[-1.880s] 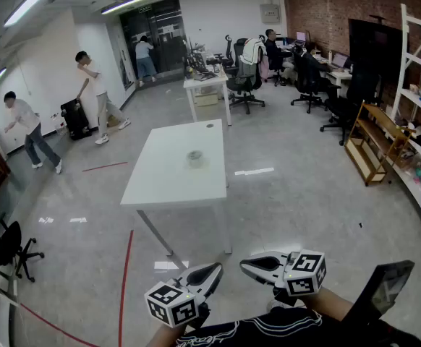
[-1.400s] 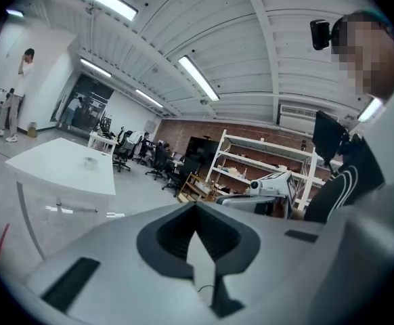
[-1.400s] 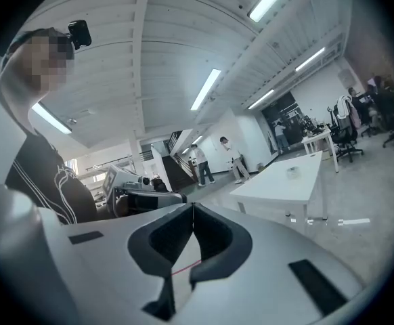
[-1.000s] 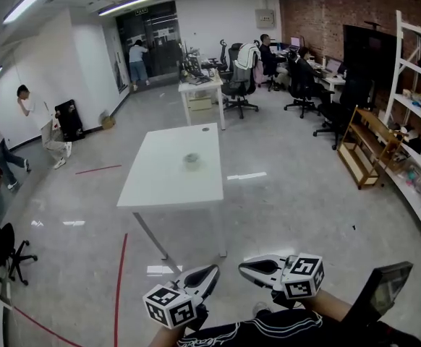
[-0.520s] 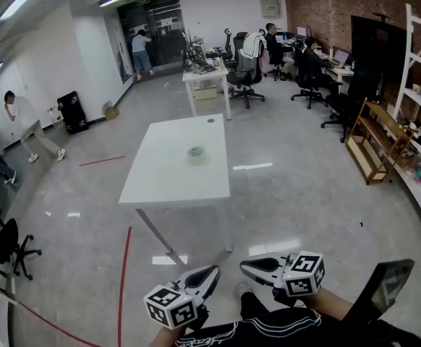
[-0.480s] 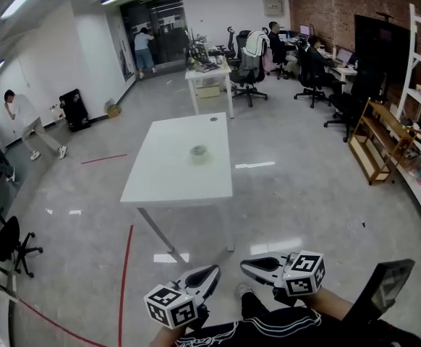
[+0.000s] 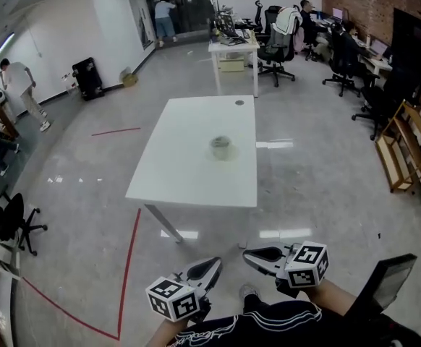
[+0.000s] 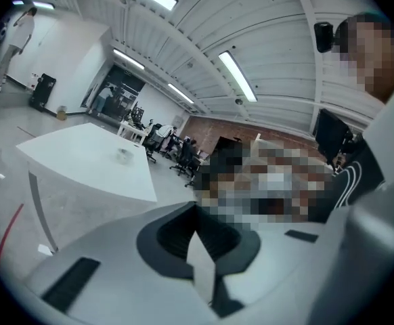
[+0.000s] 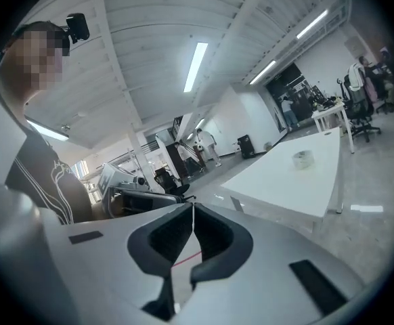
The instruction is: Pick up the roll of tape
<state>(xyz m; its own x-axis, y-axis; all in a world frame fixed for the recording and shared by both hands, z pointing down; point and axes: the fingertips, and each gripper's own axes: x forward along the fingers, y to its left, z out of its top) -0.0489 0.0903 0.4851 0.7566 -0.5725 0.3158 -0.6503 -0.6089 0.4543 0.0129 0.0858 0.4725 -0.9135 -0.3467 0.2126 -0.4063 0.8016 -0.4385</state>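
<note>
The roll of tape (image 7: 220, 147) is a small pale ring standing near the middle of a white table (image 7: 189, 172), well ahead of me across bare floor. Both grippers are held low in front of my body, far short of the table. My left gripper (image 7: 215, 263) points forward with its jaws together and nothing between them. My right gripper (image 7: 247, 253) sits beside it, also shut and empty. In the left gripper view the tape (image 8: 123, 156) is tiny on the table (image 8: 82, 164). The right gripper view shows the tape (image 9: 303, 158) on the tabletop (image 9: 278, 181).
A red line (image 7: 129, 266) runs along the floor left of the table's near legs. A second table (image 7: 234, 48) and office chairs (image 7: 279, 31) stand behind. A wooden shelf (image 7: 406, 154) is at the right, a black chair (image 7: 8, 219) at the left. People (image 7: 19, 85) stand far off.
The table with the tape has come nearer and lower in the head view as I walked toward it. Both grippers keep their place before my body, shut.
</note>
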